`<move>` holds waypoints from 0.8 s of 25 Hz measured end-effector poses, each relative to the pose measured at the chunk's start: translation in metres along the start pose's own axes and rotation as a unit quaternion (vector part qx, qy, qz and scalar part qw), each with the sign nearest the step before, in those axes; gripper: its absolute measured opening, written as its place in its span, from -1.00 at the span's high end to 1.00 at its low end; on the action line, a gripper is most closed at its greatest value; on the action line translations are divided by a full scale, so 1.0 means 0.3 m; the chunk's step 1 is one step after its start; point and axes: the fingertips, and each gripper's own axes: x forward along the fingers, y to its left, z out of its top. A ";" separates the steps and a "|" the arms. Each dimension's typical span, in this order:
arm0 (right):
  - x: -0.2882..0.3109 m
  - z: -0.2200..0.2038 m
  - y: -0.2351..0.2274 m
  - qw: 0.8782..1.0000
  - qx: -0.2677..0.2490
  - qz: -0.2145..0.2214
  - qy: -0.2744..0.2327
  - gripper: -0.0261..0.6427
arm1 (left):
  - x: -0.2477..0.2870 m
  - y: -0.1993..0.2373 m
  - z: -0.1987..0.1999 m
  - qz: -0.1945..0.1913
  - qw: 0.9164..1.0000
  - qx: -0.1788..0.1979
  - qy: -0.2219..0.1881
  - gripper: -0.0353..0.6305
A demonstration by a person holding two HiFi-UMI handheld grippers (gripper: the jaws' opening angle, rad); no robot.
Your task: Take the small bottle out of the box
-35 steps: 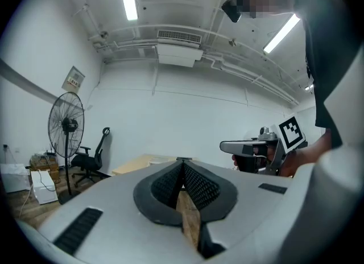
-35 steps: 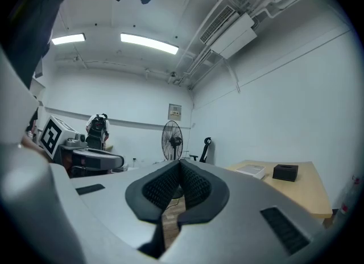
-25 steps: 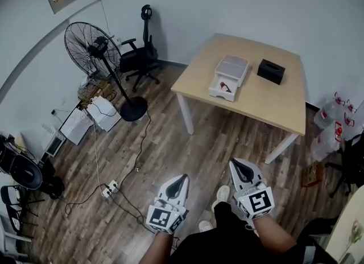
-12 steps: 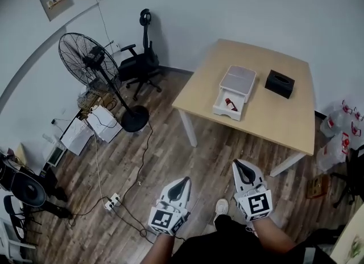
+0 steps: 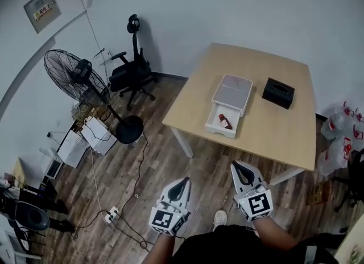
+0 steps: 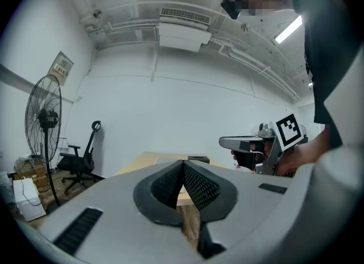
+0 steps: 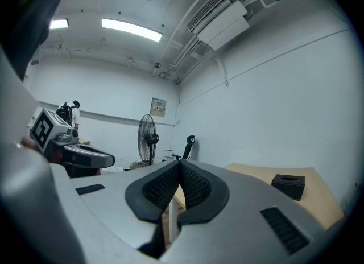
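Basically, hadn't started the pick. Checked the left gripper (image 6: 183,169) first: found it pinched fully closed, mesh pads meeting at the tips, nothing caught between. Found the right gripper (image 7: 179,166) in the same state, closed on nothing. Saw both held low and close to the body, over the wood floor (image 5: 170,155), pointing forward, well apart from the table (image 5: 267,132). Spotted the box (image 5: 232,91) on that table, white, with its drawer (image 5: 220,133) pulled out toward the near edge. Made out the small bottle (image 5: 224,121) lying on its side inside that drawer, reddish, untouched. Noted a black tissue box (image 5: 278,93) near the white one, off to its right, not touching. Also clocked a standing fan (image 5: 74,78) and an office chair (image 5: 129,70) off to the left by the wall, neither in the path. Judged progress as close to zero, and took the open drawer as one step fewer. Left on the list, by my read: close the gap to the table, spread one claw, reach into the drawer, pinch the bottle, lift it clear of the box. Couldn't tell cap direction or exact bottle shape from that range.
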 end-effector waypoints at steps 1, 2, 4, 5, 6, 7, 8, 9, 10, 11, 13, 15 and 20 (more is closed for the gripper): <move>0.019 -0.005 -0.015 1.000 0.000 0.005 0.001 0.89 | 0.027 0.006 0.005 0.000 1.000 -0.002 0.000 0.86; 0.035 -0.010 -0.029 1.000 0.000 0.008 0.003 0.89 | 0.050 0.012 0.008 0.000 1.000 -0.003 0.000 0.86; 0.064 -0.021 -0.053 1.000 0.006 0.011 0.006 0.89 | 0.088 0.026 0.009 -0.002 1.000 0.000 0.001 0.86; 0.078 -0.027 -0.063 1.000 0.007 0.012 0.007 0.89 | 0.105 0.034 0.009 -0.002 1.000 0.000 0.001 0.86; 0.091 -0.033 -0.073 1.000 0.008 0.013 0.008 0.89 | 0.122 0.043 0.006 -0.002 1.000 -0.001 0.002 0.86; 0.104 -0.038 -0.083 1.000 0.007 0.014 0.008 0.89 | 0.139 0.052 0.001 -0.002 1.000 -0.003 0.003 0.86; 0.118 -0.042 -0.093 1.000 0.006 0.016 0.008 0.89 | 0.157 0.059 -0.001 -0.002 1.000 -0.005 0.003 0.86; 0.134 -0.044 -0.105 1.000 0.004 0.016 0.006 0.89 | 0.177 0.066 -0.001 -0.004 1.000 -0.007 0.002 0.86; 0.150 -0.045 -0.119 1.000 0.001 0.015 0.005 0.89 | 0.198 0.074 -0.002 -0.005 1.000 -0.008 0.002 0.85; 0.167 -0.045 -0.133 1.000 -0.001 0.014 0.005 0.87 | 0.218 0.084 -0.002 -0.008 1.000 -0.008 0.001 0.86; 0.205 -0.054 -0.154 1.000 -0.004 0.012 0.011 0.67 | 0.252 0.108 -0.012 -0.014 1.000 -0.004 0.002 0.86; 0.253 -0.079 -0.174 1.000 -0.004 0.008 0.019 0.28 | 0.287 0.145 -0.027 -0.019 1.000 -0.001 0.005 0.86; 0.397 -0.131 -0.243 0.999 0.007 -0.023 0.026 -0.57 | 0.391 0.270 -0.036 -0.031 0.999 0.000 0.007 0.86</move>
